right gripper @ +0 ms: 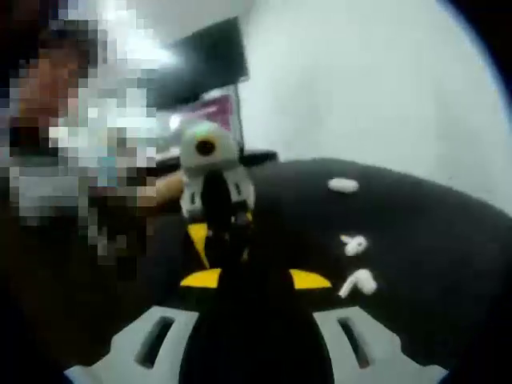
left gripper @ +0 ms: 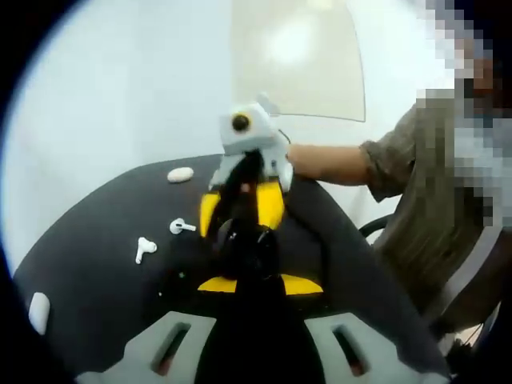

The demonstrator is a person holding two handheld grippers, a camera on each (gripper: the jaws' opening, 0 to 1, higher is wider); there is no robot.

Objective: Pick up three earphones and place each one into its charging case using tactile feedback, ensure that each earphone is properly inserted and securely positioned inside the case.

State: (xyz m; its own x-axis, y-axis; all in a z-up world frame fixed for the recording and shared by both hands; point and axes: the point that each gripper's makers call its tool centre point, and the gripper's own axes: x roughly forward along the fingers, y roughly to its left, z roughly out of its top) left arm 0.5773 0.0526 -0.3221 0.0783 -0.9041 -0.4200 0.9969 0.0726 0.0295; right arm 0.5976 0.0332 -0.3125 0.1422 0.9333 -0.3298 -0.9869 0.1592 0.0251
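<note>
White earphones [left gripper: 145, 249] flat, stems diverging

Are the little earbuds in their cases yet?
Not these two: white earphones and lie loose on the black table. A white case sits further back and another near the table's edge; whether anything is inside them is too small to tell. The left gripper and right gripper meet around something dark, unclear what. Those two earphones remain.

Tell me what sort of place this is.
Probably an office or lab: a dark table with loose white earphones, a plain pale wall, a seated person's sleeve, and a dark screen behind.
</note>
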